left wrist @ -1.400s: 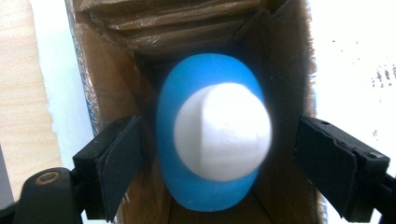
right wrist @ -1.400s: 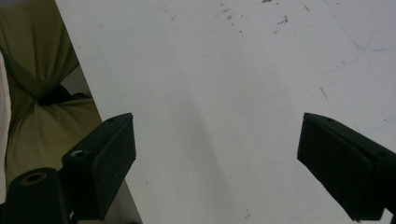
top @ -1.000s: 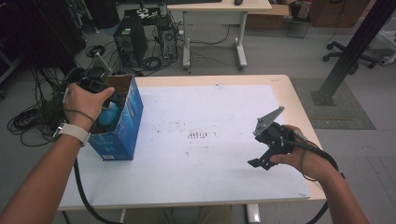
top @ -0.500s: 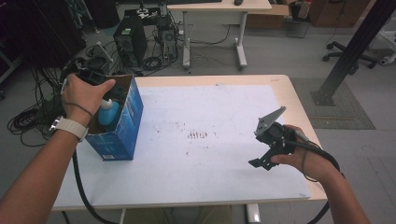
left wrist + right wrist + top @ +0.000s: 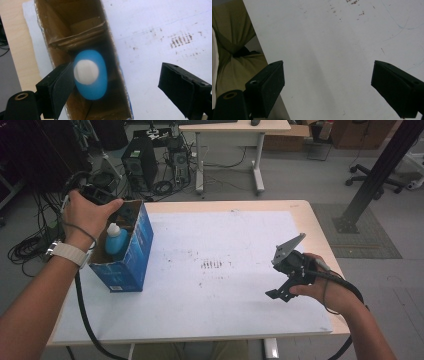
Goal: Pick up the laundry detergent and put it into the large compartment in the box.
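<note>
Your left gripper [image 5: 115, 92] hangs over the open top of a blue cardboard box [image 5: 131, 255] at the left side of the tabletop [image 5: 240, 245], its fingers [image 5: 58, 90] spread wide and holding nothing. Directly below, a light blue bottle with a white cap [image 5: 90, 74] stands upright in the box's near compartment, just in front of a folded cardboard divider [image 5: 77, 40]. In the left gripper view one finger sits over the box's left wall beside the cap while the other hangs well outside the right wall, above the white sheet; judged from that, the spread is wider than the box opening. If the step in hand is lifting the bottle out, narrow the fingers first so both pass inside the walls, centre them on the cap, then go down straight along the bottle's axis and close on the neck or shoulder, not on the rounded body, which looks likely to slip. Watch the near wall, as a finger catching it could tip the box. Your right gripper [image 5: 290, 275] is held above the tabletop's right side, fingers [image 5: 269, 85] likewise parted and empty; it could steady the box.
</note>
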Demonstrator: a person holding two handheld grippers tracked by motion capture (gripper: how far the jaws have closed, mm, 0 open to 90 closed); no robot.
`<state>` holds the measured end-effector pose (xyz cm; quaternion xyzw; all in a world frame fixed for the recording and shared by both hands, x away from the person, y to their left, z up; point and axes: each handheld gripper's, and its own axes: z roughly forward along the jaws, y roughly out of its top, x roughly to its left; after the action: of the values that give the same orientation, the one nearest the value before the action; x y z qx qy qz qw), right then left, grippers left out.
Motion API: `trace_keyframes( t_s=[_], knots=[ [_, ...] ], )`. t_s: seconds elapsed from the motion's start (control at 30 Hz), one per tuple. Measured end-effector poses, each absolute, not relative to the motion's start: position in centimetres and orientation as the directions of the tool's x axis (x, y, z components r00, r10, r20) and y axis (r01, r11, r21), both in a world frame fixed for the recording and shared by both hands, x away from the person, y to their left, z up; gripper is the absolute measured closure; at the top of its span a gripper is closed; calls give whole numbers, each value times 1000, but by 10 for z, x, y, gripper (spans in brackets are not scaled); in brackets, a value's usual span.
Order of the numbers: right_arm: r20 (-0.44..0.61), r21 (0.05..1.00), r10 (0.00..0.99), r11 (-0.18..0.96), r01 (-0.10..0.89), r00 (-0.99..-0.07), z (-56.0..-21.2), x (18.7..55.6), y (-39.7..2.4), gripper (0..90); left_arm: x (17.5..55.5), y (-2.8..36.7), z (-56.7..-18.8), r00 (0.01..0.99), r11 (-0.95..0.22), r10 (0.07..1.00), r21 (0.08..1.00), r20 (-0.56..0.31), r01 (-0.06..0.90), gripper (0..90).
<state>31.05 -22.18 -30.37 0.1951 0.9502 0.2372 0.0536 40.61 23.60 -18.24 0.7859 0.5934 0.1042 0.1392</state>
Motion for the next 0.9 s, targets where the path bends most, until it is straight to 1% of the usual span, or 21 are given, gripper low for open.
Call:
trace_keyframes(
  t_s=[0.33,0.57,0.9],
  knots=[
    [-11,472,397,811,345,-918,-302,309,-221,115,402,226,-169,315,-294,949,377,7,878,137],
    [-11,471,399,811,348,-917,-302,309,-221,115,399,215,-165,390,-372,920,381,32,846,137],
    [-10,472,404,808,351,-915,-302,309,-221,115,392,206,-163,460,-429,888,386,13,817,118]
  ],
)
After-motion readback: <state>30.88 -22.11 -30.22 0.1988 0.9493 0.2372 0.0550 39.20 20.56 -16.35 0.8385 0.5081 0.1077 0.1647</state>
